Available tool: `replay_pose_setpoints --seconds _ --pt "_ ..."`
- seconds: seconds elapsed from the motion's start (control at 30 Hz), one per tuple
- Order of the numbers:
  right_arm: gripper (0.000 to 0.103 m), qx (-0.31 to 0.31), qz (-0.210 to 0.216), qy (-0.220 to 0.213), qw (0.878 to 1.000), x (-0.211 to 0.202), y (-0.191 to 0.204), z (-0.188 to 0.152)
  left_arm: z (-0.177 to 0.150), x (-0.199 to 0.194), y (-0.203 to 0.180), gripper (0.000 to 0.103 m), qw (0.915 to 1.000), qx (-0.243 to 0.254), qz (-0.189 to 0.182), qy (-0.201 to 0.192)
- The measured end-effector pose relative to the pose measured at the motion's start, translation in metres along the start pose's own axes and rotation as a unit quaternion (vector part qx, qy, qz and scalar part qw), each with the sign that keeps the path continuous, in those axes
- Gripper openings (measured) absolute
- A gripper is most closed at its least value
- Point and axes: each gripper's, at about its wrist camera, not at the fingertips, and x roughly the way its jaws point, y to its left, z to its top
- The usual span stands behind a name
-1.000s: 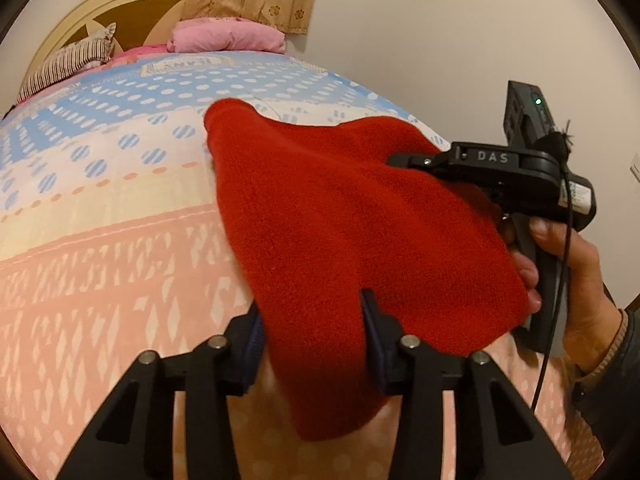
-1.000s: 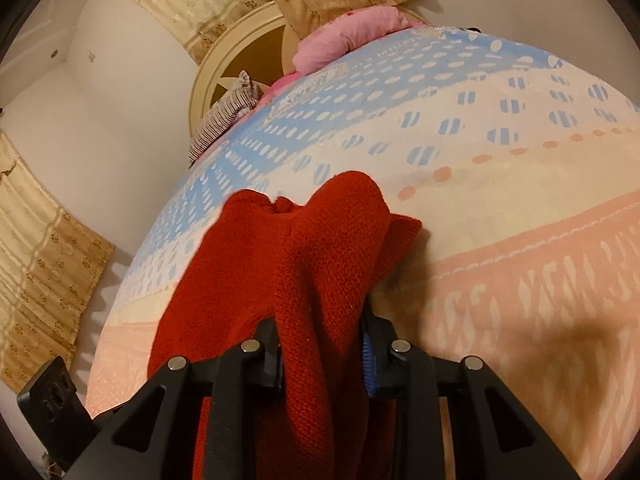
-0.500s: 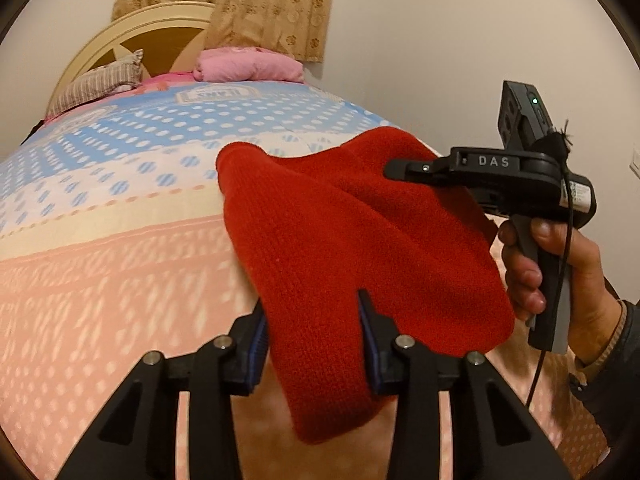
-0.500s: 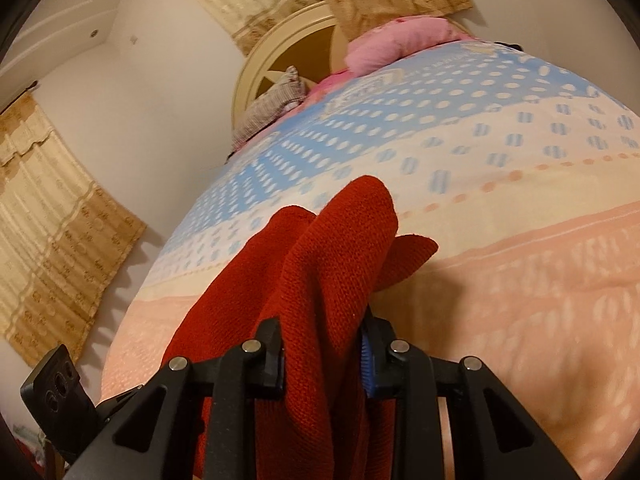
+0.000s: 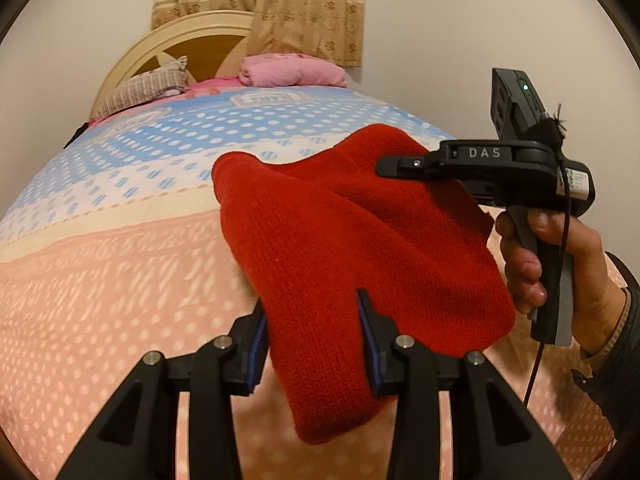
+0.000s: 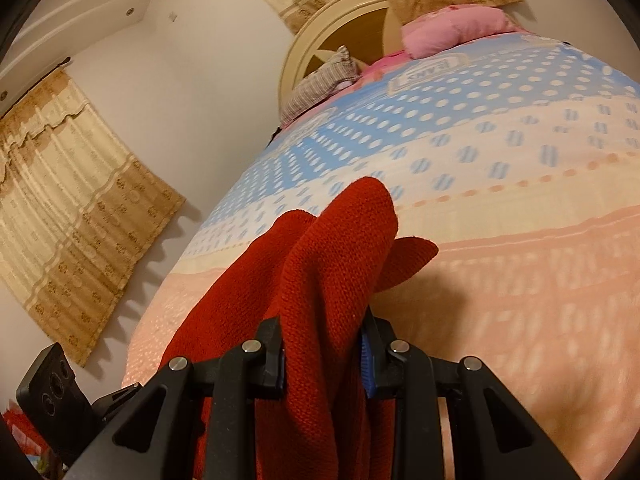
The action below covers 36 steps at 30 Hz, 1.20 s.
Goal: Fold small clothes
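While both tools pinch it, a red knit cloth (image 5: 352, 240) hangs in the air over the bed (image 5: 112, 280).

The left tool (image 5: 311, 340) squeezes the near end of the cloth between its blue pads (image 5: 258, 344). The right tool (image 6: 322, 354) squeezes a bunched fold of it, and a hand (image 5: 560, 264) holds that tool. Far back on the bed sit a pink pillow (image 5: 292, 74) and a striped pillow (image 5: 146, 88).

"DAS" stands in pale capitals on the right gripper (image 5: 394, 168) (its black top). The bedspread (image 5: 120, 264) bears a framed label, too blurred to read.
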Motion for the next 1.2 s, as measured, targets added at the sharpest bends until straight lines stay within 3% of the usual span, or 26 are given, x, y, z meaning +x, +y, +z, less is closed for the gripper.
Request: replay_pose_setpoints --seconds 0.6,1.2 --pt "0.028 -0.02 0.061 0.045 0.997 0.074 0.072 -0.028 -0.036 -0.032 0.076 0.041 0.9969 -0.063 0.046 -0.009" --pt "0.028 -0.048 0.092 0.075 0.992 0.114 0.122 -0.043 -0.066 -0.061 0.112 0.041 0.9926 -0.09 0.077 -0.026"
